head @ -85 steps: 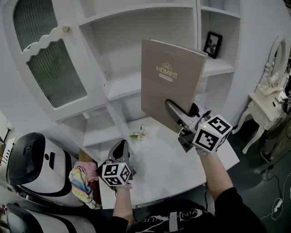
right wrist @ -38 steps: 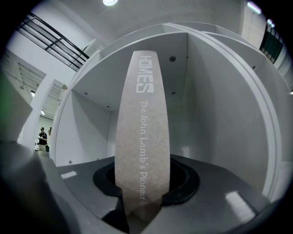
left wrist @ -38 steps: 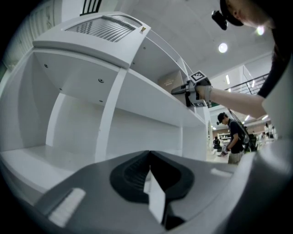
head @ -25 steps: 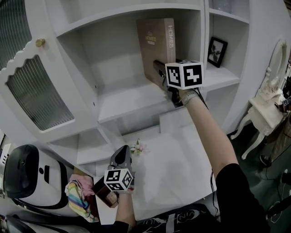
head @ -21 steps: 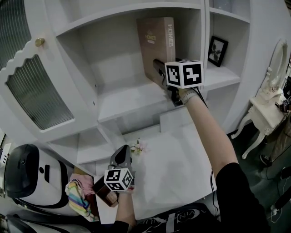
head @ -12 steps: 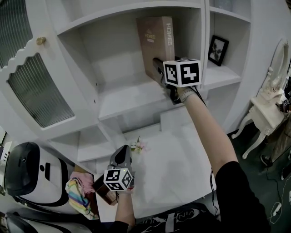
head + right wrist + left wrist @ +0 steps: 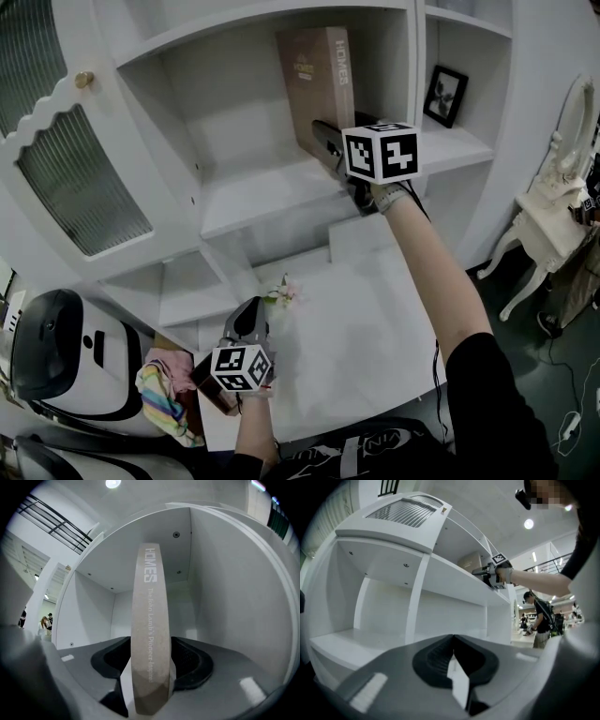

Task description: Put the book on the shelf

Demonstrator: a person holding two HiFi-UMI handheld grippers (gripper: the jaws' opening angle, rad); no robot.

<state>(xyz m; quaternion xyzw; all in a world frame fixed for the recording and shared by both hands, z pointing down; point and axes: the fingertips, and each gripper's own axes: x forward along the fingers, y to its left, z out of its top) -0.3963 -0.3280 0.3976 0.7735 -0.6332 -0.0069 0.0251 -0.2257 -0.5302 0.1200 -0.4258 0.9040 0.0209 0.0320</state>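
Observation:
The brown book (image 7: 314, 75) stands upright on the middle shelf (image 7: 253, 197), close to the compartment's right wall, its spine facing out. My right gripper (image 7: 325, 138) reaches into the shelf at the book's lower spine. In the right gripper view the spine (image 7: 150, 620) rises between the jaws, which are opening, with slim gaps at both pads. My left gripper (image 7: 248, 319) hangs low over the white table (image 7: 366, 328), shut and empty. The left gripper view shows its jaws (image 7: 452, 660) closed together, with the book (image 7: 471, 562) far off.
A framed picture (image 7: 442, 91) stands in the compartment to the right. A small flower (image 7: 284, 292) lies on the table by the left gripper. A ribbed-glass cabinet door (image 7: 75, 178) is at the left, a colourful cloth (image 7: 164, 389) below it, and a white dressing table (image 7: 553, 206) at the far right.
The book was carried from over the table up into the shelf compartment. Over the last second the right gripper has stayed at the book's spine and the left gripper has barely moved.

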